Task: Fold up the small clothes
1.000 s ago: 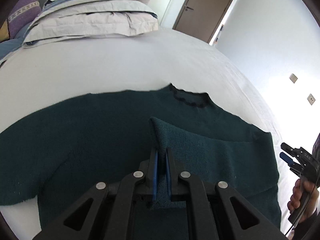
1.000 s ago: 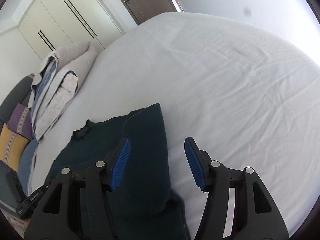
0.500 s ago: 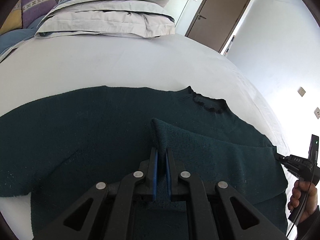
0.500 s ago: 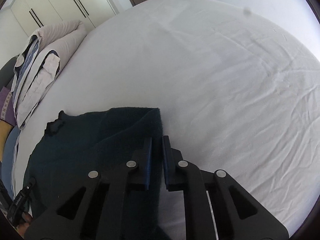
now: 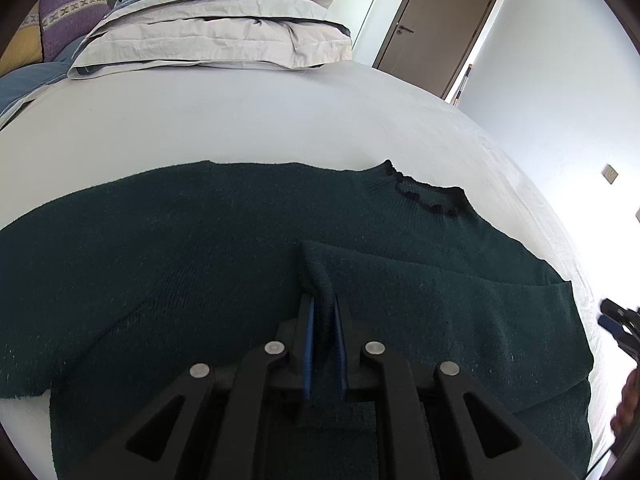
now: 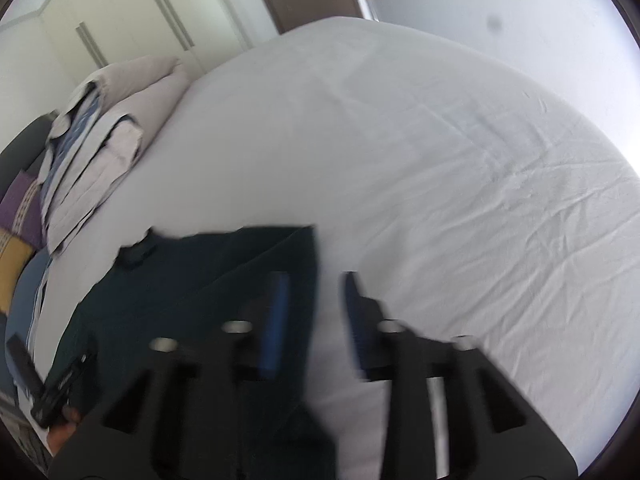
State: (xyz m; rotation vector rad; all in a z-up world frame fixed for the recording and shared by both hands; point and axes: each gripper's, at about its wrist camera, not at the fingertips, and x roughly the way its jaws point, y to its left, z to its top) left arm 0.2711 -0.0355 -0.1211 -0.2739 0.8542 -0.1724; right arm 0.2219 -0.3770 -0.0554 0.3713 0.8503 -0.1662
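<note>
A bed (image 5: 248, 120) with a white, lightly creased sheet carries everything. A dark green sweater (image 5: 180, 248) lies spread flat across its near part, 1 sleeve folded over the body. A stack of folded bedding (image 5: 216, 36) sits at the far left.

- Bright daylight; glare whitens the wall (image 5: 580, 120) right of the door (image 5: 436, 24).
- Right wrist view motion-blurred, its fingers (image 6: 274, 320) smeared.
- Fisheye bending, dark corner vignette.

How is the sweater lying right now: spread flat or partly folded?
Partly folded. The sweater lies on the bed, with its right sleeve laid across the chest and the cuff pinched in the left tongs.
</note>
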